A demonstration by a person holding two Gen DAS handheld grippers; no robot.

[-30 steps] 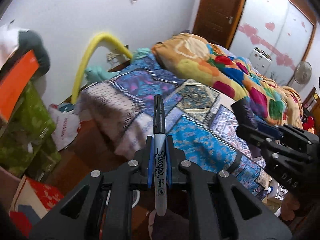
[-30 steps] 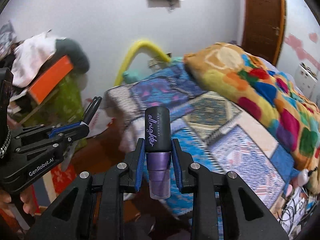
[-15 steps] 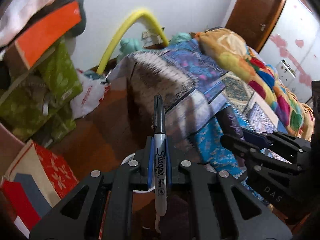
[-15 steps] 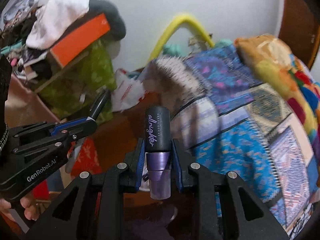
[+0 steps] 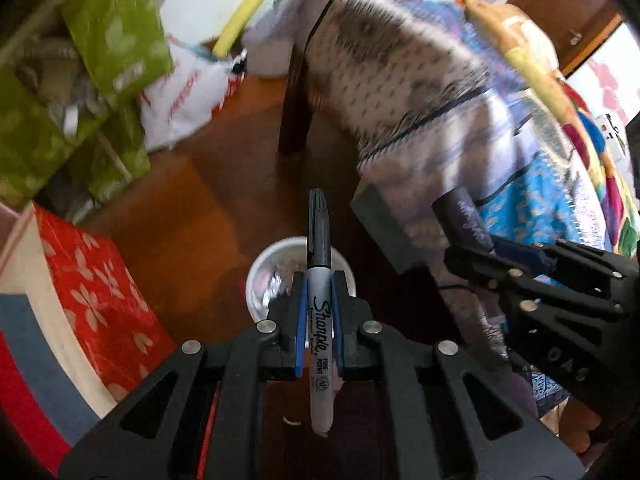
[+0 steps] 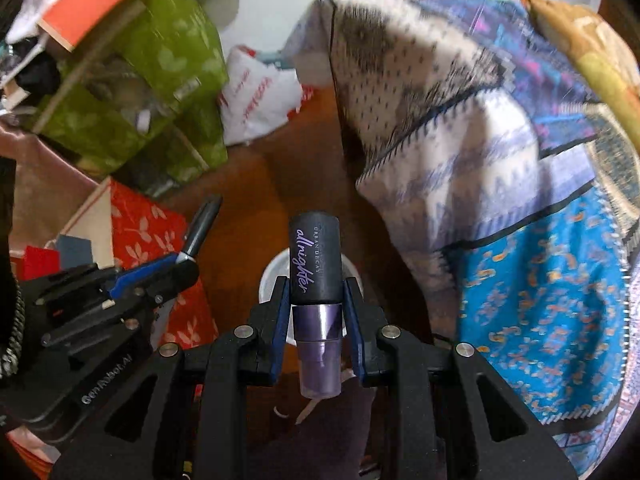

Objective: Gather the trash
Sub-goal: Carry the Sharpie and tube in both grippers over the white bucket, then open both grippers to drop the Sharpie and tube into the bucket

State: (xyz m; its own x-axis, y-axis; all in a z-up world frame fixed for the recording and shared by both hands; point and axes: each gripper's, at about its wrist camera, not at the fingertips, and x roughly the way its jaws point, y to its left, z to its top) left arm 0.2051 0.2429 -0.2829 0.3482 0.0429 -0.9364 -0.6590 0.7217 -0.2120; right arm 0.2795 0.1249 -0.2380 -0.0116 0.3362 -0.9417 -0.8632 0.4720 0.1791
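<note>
My left gripper (image 5: 319,280) is shut on a black Sharpie marker (image 5: 319,264) that points forward, cap end out. Below it on the wooden floor stands a small white bin (image 5: 264,268) with crumpled trash inside. My right gripper (image 6: 316,292) is shut on a dark purple spray bottle (image 6: 316,260) labelled "allnighter", and the white bin (image 6: 274,272) shows just behind that bottle. The right gripper (image 5: 472,246) with the bottle appears at the right of the left wrist view. The left gripper (image 6: 188,262) with the marker appears at the left of the right wrist view.
A bed with a patterned blue and white quilt (image 6: 500,200) hangs over the floor on the right. Green bags (image 5: 80,92), a white plastic bag (image 5: 184,96) and a red flowered box (image 5: 104,300) crowd the left side. A yellow hoop (image 5: 248,12) leans at the wall.
Both grippers have dropped and tipped downward from facing the bed to facing the floor. The white bin has come into view below them. Each grip is unchanged.
</note>
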